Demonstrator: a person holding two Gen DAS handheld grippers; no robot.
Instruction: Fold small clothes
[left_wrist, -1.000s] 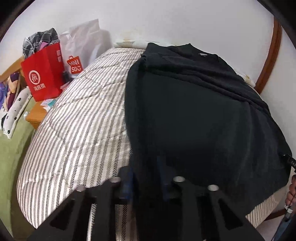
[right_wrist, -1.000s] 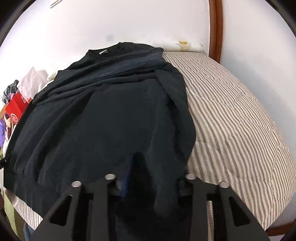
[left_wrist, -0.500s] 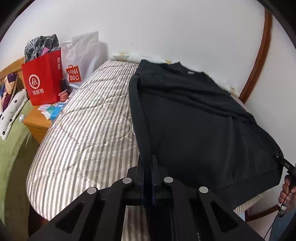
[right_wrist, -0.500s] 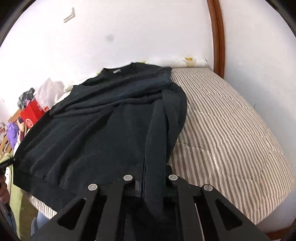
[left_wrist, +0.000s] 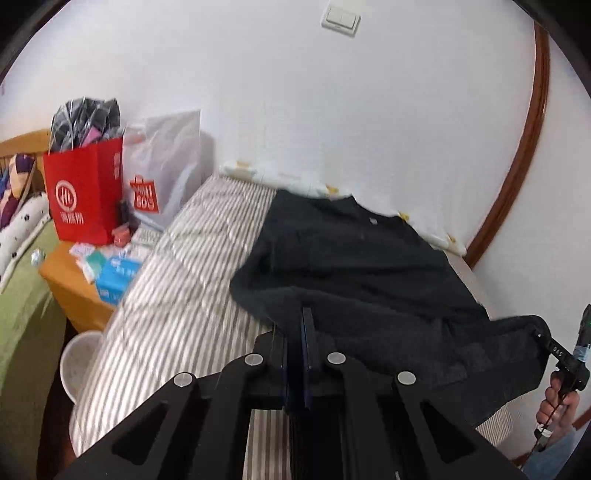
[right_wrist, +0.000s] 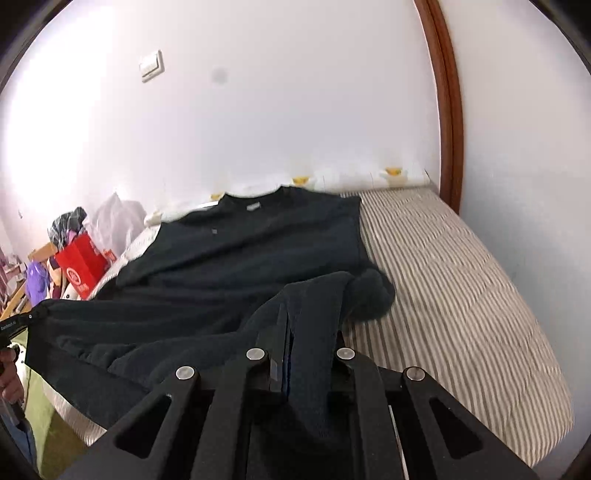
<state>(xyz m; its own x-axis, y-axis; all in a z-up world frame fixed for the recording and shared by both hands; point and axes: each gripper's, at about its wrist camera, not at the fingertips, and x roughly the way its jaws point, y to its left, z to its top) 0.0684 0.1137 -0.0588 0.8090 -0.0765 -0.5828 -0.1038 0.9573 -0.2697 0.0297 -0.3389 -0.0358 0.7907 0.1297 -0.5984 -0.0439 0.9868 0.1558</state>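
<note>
Left gripper (left_wrist: 295, 332) is clamping the dark sweater's (left_wrist: 351, 266) hem corner, jaws fully closed on the cloth. The sweater's collar end is lying at the bed's (left_wrist: 177, 314) far edge against the wall, the near hem hanging raised between both tools. Right gripper (right_wrist: 291, 336) is likewise pinching the opposite hem corner, jaws closed on fabric; judged purpose: lifting the hem evenly to fold it toward the collar.
</note>
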